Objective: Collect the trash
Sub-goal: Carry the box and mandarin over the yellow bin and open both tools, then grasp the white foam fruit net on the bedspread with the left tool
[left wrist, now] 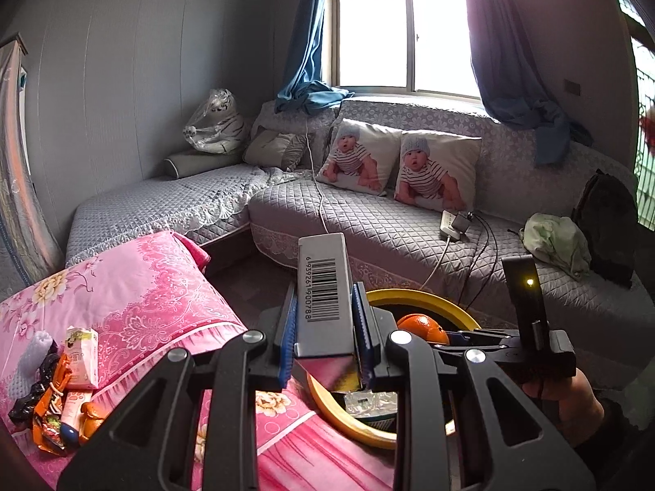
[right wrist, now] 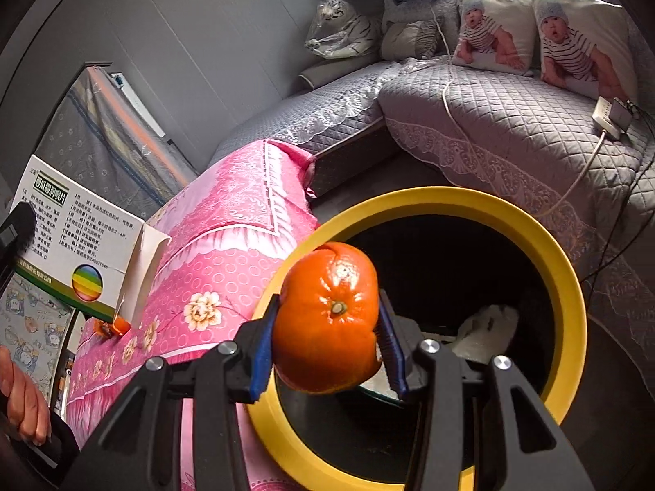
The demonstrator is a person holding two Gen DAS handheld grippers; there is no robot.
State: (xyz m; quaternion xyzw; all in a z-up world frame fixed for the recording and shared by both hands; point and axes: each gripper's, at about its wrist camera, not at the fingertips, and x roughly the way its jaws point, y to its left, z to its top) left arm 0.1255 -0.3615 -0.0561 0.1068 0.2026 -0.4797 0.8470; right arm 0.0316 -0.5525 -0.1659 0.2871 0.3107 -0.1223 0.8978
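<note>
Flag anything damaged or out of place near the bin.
The orange in the right gripper looks split and hollow along its lower edge, more peel than whole fruit. It hangs above the yellow-rimmed bin. Nothing looks spilled.

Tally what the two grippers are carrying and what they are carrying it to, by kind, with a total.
Cardboard boxes: 1, the box clamped in the left gripper
Oranges: 1, the orange clamped in the right gripper
Bins: 1, the yellow-rimmed bin under the orange
Total: 3
</note>
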